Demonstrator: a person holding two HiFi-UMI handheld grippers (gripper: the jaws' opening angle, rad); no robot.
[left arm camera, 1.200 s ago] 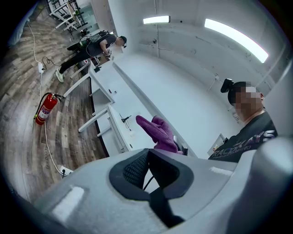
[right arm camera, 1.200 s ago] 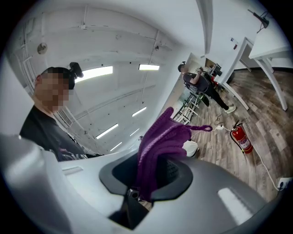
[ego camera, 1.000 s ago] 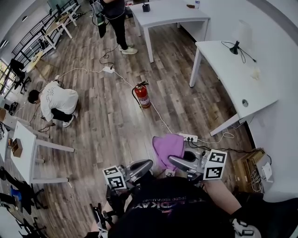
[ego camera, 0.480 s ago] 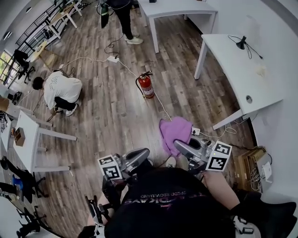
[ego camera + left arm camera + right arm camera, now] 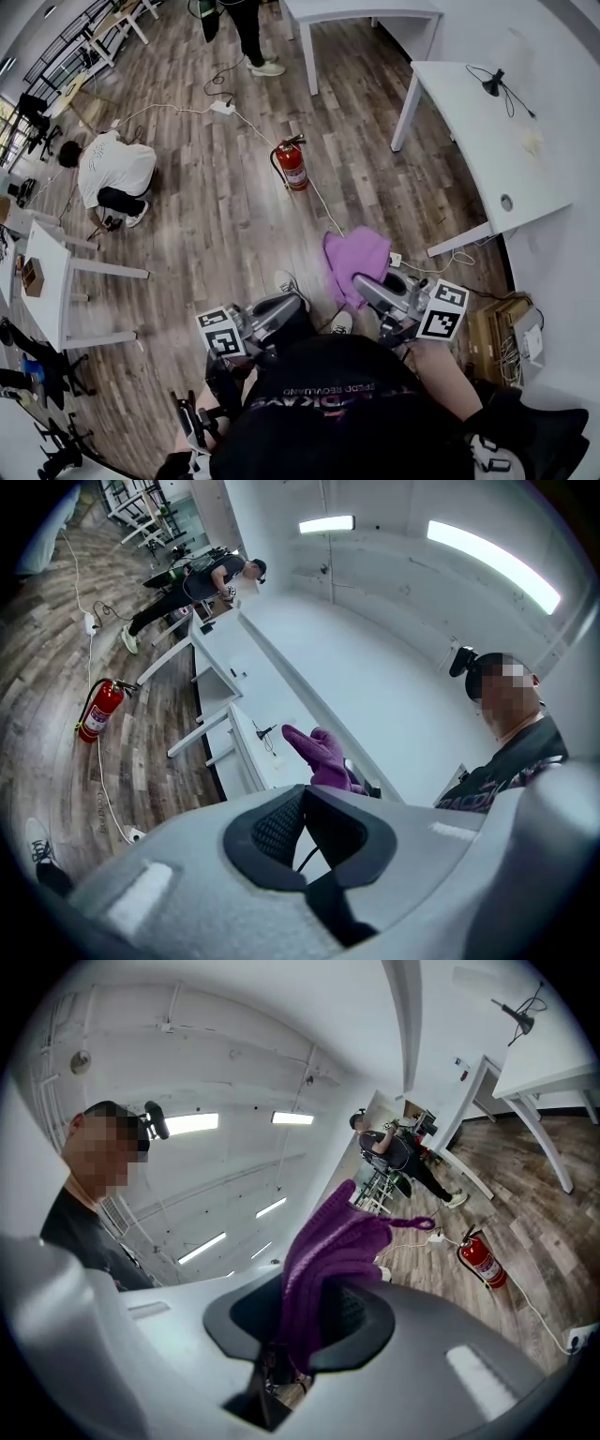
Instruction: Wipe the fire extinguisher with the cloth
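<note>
Two grippers sit well short of the extinguisher [image 5: 292,166] — it stands upright on the floor [image 5: 216,234], ahead of both. The right gripper [image 5: 309,1321] pinches the cloth [image 5: 356,258], which juts toward the extinguisher; the left gripper [image 5: 305,822] is pressed together, empty — so the right looks set to lead.

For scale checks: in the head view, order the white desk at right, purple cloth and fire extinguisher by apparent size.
Largest to smallest:
white desk
purple cloth (nearer the camera, so inflated)
fire extinguisher
</note>
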